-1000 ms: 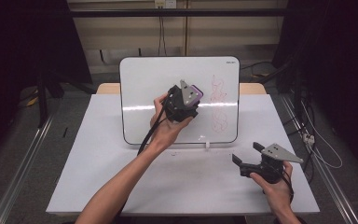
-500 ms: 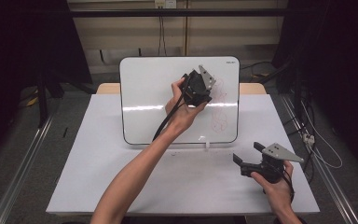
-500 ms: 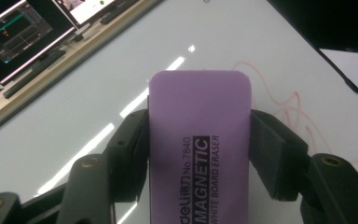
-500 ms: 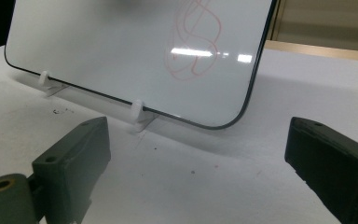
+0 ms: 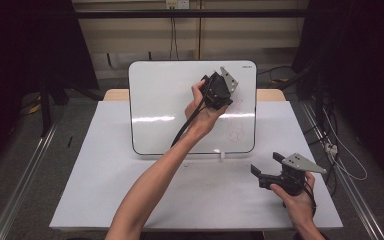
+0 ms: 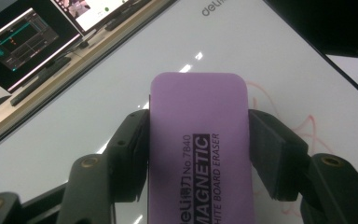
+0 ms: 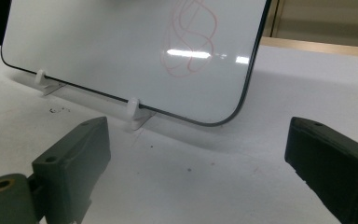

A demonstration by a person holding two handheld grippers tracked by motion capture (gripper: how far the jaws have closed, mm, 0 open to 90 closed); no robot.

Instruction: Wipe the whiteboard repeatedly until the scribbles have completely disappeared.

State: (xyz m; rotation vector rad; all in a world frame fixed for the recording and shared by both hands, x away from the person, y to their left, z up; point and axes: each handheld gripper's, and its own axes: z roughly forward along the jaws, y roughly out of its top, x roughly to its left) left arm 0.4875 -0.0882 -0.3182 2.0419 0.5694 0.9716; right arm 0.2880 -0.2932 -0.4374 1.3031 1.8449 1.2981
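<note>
Between the clenched jaws of the left gripper (image 6: pixel 198 154), a light, rigid purple eraser (image 6: pixel 199 140) is held by its long sides, judged secure against the whiteboard (image 5: pixel 165 100).

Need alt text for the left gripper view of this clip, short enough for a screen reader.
The left tool grips a purple magnetic eraser between its two black jaws, held close to a white whiteboard. Faint red scribbles show on the board to the eraser's right, and computer monitors appear beyond the board at upper left.
</note>
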